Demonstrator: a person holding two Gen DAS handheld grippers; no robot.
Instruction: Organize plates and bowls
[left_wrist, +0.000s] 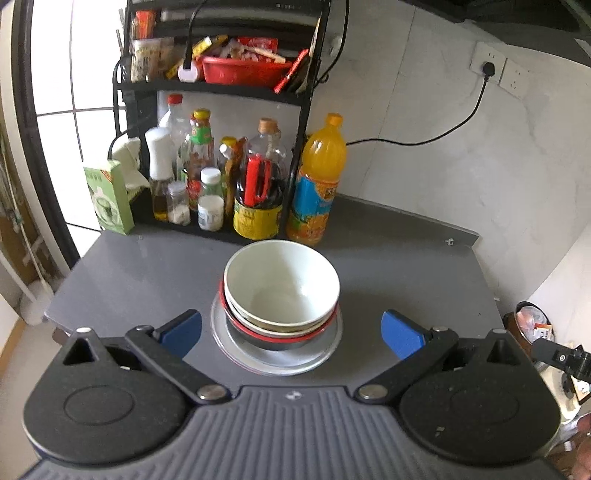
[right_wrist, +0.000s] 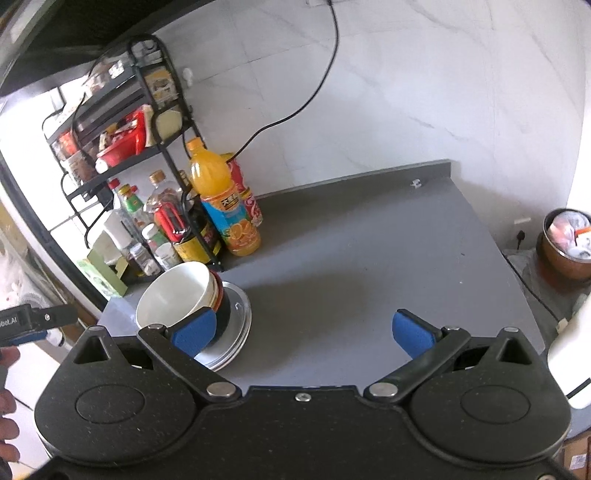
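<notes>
On the grey counter (left_wrist: 388, 280), near the black condiment rack (left_wrist: 214, 88), we see white bowls (left_wrist: 281, 284) nested on silver plates (left_wrist: 277, 354). Our left gripper (left_wrist: 291, 334) faces the stack, fingers spread wide and empty; our right gripper (right_wrist: 303, 332), equally agape, holds nothing beside it.
</notes>
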